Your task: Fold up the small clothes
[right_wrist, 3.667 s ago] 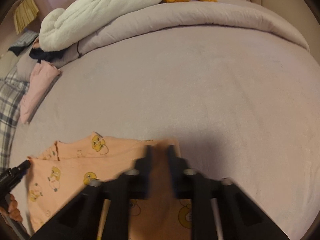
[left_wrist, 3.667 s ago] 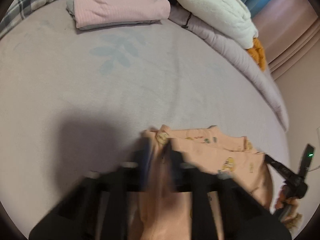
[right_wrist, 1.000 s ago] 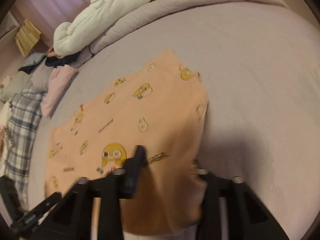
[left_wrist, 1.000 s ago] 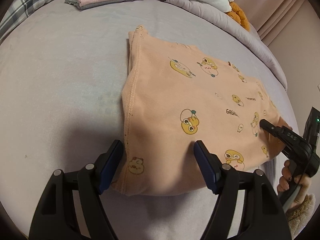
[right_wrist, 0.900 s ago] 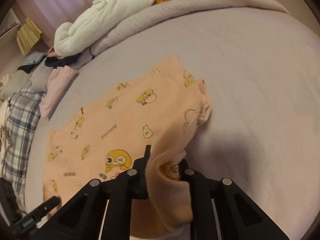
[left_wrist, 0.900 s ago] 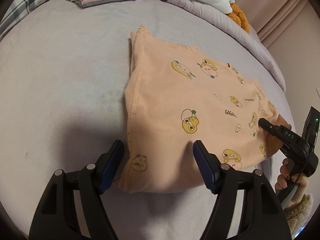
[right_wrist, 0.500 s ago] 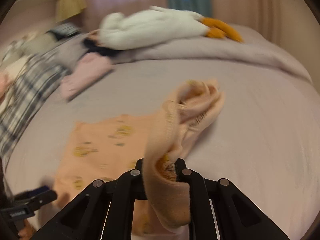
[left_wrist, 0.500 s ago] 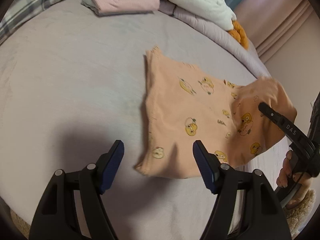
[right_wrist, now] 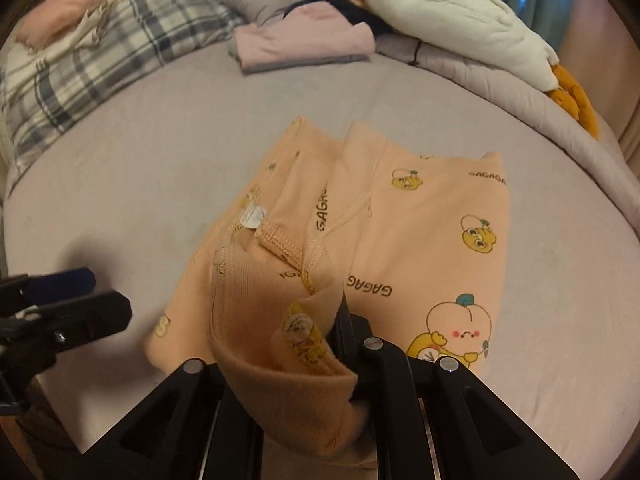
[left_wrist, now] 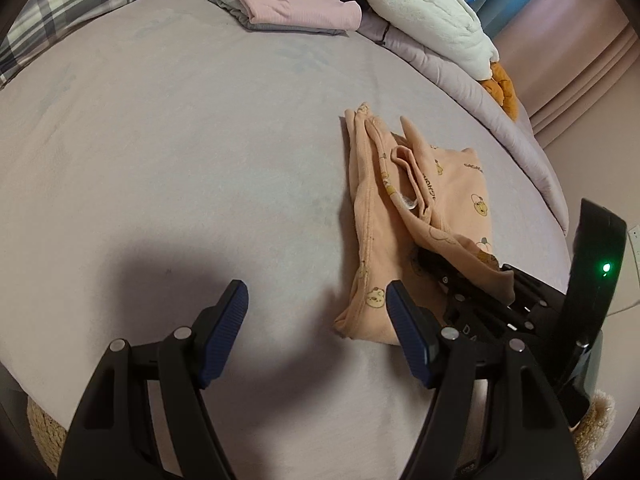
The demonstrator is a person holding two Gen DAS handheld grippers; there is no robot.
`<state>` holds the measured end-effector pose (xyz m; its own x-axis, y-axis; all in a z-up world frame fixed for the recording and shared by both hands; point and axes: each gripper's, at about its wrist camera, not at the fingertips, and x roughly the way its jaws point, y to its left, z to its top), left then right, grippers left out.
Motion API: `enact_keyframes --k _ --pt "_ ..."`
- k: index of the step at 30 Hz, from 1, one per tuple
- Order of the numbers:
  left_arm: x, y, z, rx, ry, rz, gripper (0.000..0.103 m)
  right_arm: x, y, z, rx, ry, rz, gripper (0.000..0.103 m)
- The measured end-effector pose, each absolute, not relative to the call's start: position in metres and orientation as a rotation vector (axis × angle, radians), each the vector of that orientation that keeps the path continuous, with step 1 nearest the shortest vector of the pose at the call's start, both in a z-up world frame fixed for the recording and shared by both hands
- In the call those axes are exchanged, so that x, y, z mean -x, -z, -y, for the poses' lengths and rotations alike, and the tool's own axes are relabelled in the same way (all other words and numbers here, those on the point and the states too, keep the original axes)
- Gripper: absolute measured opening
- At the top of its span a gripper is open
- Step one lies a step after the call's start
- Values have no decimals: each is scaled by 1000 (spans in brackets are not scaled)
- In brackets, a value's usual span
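On bed: peach cartoon-print cotton garment [right_wrist: 420, 216] lies mid lilac bedsheet [left_wrist: 180, 140], half doubled over.
Right gripper [right_wrist: 316, 360]: clamped on garment edge, carrying the fold across.
Left gripper [left_wrist: 316, 320]: jaws apart, empty, beside garment.

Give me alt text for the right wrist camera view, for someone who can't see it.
The right gripper is clamped on a bunched edge of a peach cartoon-print garment, which lies partly folded on a lilac bed. The left gripper shows at the left edge, off the cloth. Behind lie a folded pink garment, a plaid pillow and a white plush toy.
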<state>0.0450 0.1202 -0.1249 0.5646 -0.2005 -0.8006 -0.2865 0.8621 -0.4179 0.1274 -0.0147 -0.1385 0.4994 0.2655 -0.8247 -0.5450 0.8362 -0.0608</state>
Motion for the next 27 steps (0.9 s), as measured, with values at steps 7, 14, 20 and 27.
enact_keyframes --k 7,14,20,27 --pt "-50 118 -116 542 -26 -969 72 -123 117 28 223 -611 -986 47" --pt "-54 104 -118 543 -1 -934 72 -104 111 50 146 -660 -1000 59" --pt "-62 98 -115 546 46 -914 73 -94 98 78 119 -609 -949 66" --pt "-78 100 -104 558 108 -934 74 -98 104 107 97 -504 -955 69"
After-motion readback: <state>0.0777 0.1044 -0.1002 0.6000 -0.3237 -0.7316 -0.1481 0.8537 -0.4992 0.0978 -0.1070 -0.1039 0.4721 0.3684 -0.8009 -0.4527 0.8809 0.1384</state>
